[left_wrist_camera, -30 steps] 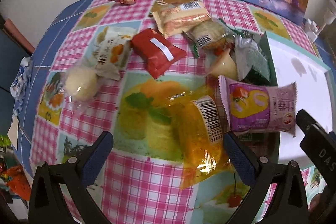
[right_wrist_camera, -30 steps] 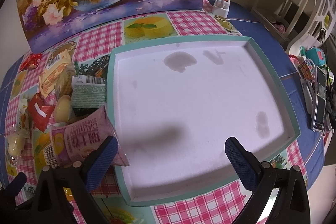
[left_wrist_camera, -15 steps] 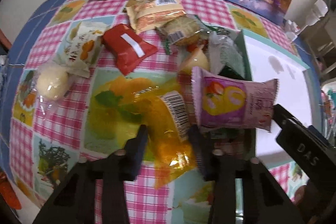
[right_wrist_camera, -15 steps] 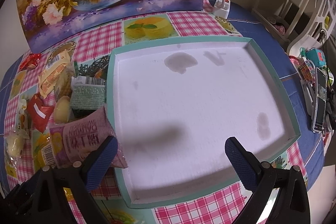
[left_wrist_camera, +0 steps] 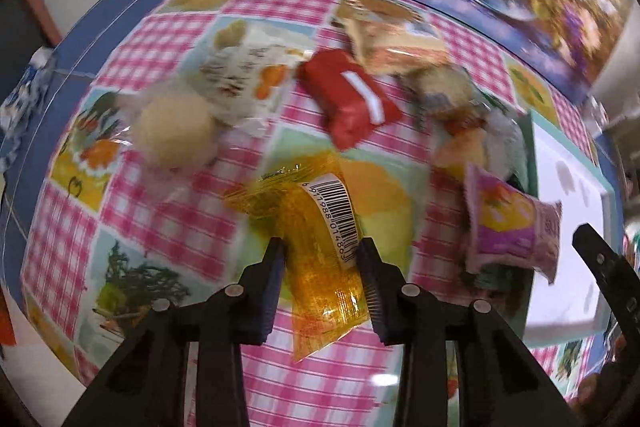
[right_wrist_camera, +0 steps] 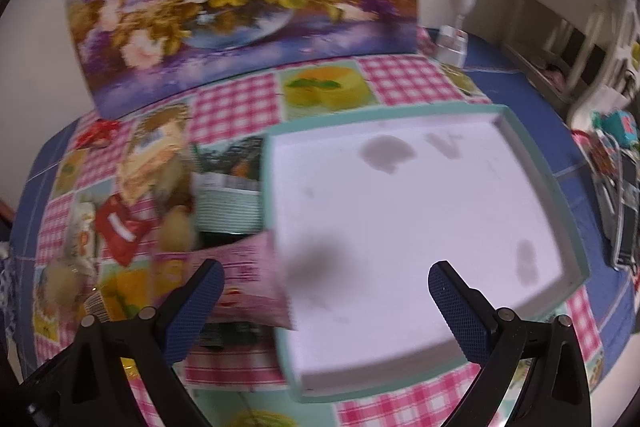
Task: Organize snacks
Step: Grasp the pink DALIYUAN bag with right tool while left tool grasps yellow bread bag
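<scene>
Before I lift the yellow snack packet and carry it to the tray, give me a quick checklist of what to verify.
1. Left gripper closed on the yellow snack packet: ok, fingers press both sides.
2. Grip centred: cannot tell, the packet's lower end hangs out below the fingers.
3. Packet free of neighbours: ok, the red packet and pink packet lie apart from it.
4. White tray has room: ok, nothing lies inside, though the pink packet overlaps its left rim.
5. Right gripper clear of the drop spot: not ok, it hovers open over the tray.
</scene>
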### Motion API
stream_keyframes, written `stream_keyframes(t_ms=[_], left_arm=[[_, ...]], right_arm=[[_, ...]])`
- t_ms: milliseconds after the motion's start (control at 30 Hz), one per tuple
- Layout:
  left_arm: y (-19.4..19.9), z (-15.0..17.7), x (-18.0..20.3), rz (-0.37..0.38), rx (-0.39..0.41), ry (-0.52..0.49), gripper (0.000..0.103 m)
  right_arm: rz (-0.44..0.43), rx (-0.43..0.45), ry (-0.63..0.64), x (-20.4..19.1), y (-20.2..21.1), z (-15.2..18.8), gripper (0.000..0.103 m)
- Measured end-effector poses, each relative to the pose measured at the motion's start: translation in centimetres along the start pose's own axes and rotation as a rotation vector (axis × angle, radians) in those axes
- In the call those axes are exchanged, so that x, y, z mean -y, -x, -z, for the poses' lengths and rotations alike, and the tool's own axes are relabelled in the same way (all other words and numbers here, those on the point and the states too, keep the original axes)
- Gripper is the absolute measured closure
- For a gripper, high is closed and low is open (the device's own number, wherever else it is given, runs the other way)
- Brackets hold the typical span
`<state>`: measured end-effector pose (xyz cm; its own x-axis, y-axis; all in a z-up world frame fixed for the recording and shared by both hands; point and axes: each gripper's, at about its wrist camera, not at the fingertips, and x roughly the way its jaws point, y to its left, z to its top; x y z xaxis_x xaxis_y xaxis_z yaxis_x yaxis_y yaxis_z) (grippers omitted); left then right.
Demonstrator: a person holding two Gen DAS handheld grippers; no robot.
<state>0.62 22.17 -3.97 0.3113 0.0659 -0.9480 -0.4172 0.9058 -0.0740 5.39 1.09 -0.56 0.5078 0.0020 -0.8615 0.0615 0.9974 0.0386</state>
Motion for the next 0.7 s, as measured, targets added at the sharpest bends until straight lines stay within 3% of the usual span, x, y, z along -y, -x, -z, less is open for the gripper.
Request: stream_keyframes(t_ms=[267, 700], left_arm=[[0.0, -0.7, -3.4, -0.008, 0.022, 0.079, 0.064], [0.1, -0.6, -4.1, 0.004, 0.027, 0.085, 0.064]], right_arm=[[-0.058, -0.021, 0.130, -5.0, -1.0, 0.8, 0.000], [-0.017, -0.085, 0.242, -7.7, -3.6, 2.1, 0.000]])
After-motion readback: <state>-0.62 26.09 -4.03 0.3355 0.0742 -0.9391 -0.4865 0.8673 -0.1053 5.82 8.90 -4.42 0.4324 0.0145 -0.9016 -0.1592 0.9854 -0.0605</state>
